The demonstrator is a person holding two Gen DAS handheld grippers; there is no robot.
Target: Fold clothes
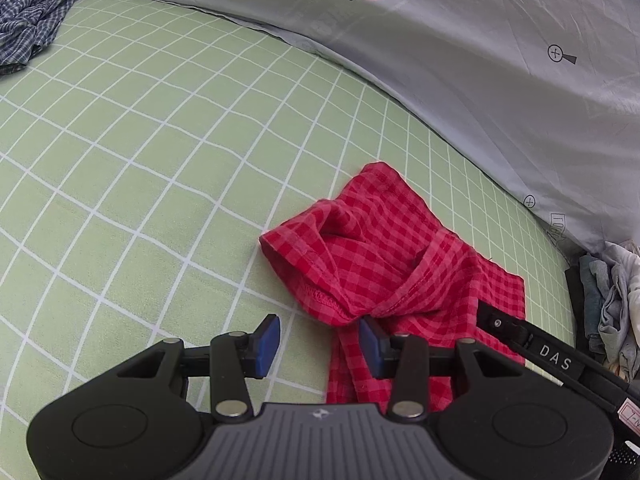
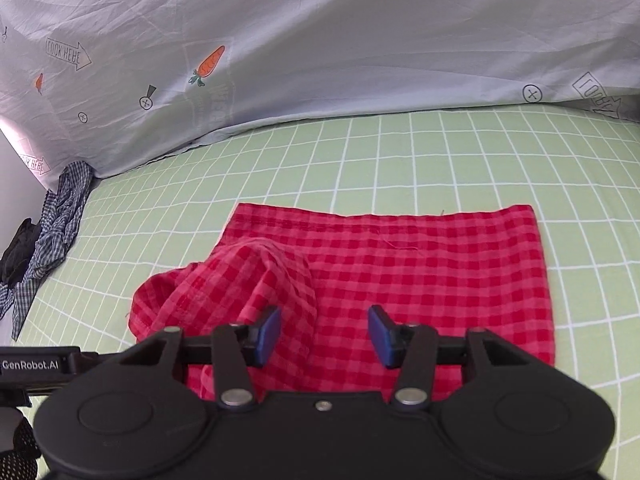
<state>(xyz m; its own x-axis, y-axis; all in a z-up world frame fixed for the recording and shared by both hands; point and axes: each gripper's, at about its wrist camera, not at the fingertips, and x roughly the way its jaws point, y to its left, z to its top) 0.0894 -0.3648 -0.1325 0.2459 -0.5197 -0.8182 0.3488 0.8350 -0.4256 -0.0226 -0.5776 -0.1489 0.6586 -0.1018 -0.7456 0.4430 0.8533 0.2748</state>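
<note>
A red checked garment [image 1: 400, 248] lies on the green grid bedsheet [image 1: 140, 160]. In the left wrist view it is bunched, with a hem fold raised toward me. The right wrist view shows the red checked garment [image 2: 420, 276] mostly flat, its left part folded over into a hump. My left gripper [image 1: 320, 344] is open over the sheet at the garment's near left edge; its right pad [image 1: 370, 344] sits against the cloth. Directly over the garment's near part my right gripper [image 2: 324, 336] stands open, nothing pinched. Part of the right gripper's body [image 1: 552, 352] shows at the right.
A grey quilt with carrot prints [image 1: 440, 40] [image 2: 320, 40] bounds the far side of the bed. A blue checked garment [image 1: 32, 20] [image 2: 60, 216] lies crumpled at the far left beside a dark item [image 2: 16, 256]. A pile of grey clothes [image 1: 612, 304] sits at the right edge.
</note>
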